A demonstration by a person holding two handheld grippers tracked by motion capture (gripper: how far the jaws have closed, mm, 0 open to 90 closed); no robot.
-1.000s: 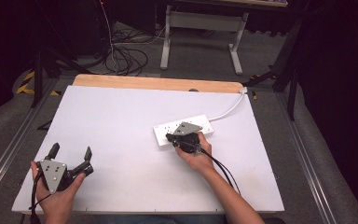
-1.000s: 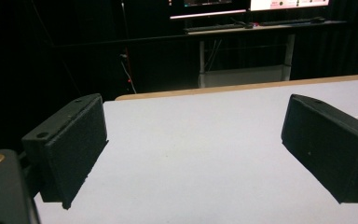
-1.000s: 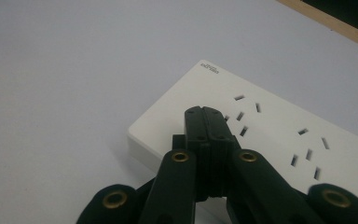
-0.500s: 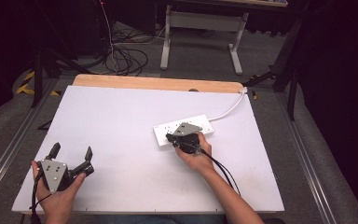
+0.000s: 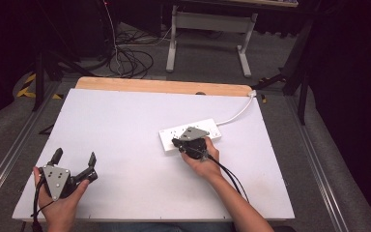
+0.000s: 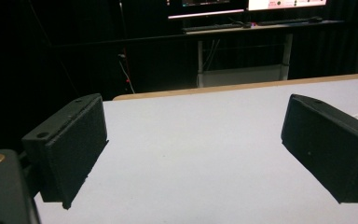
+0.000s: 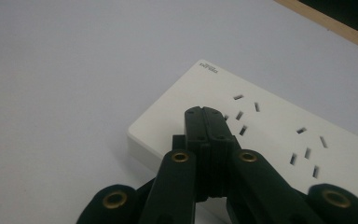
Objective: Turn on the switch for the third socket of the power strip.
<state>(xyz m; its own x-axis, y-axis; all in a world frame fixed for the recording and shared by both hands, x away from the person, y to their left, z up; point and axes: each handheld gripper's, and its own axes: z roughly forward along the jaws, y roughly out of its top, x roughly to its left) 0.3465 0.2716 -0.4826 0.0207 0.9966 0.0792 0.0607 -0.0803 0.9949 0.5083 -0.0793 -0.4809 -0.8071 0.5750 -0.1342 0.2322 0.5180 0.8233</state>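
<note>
In the high view I see my right gripper (image 5: 176,143) just right of the frame's centre, over the near end of the white power strip (image 5: 212,127). Its jaws are pressed together with nothing between them. In the right gripper view the closed tips (image 7: 204,112) sit over the power strip (image 7: 279,140) near its left corner, close to the first group of socket slots; I cannot tell whether they actually touch the plastic. The strip lies flat on the white table (image 5: 125,121), running from the centre toward the upper right, and its white cord (image 5: 239,111) leads off to the table's far right edge.

My left gripper (image 5: 74,158) sits in the lower left of the high view, well apart from the strip, held in my left hand (image 5: 60,203). Its jaws are spread wide. In the left gripper view the two black pads (image 6: 74,144) stand far apart at the frame's left and right sides, with bare table (image 6: 191,154) between them.
</note>
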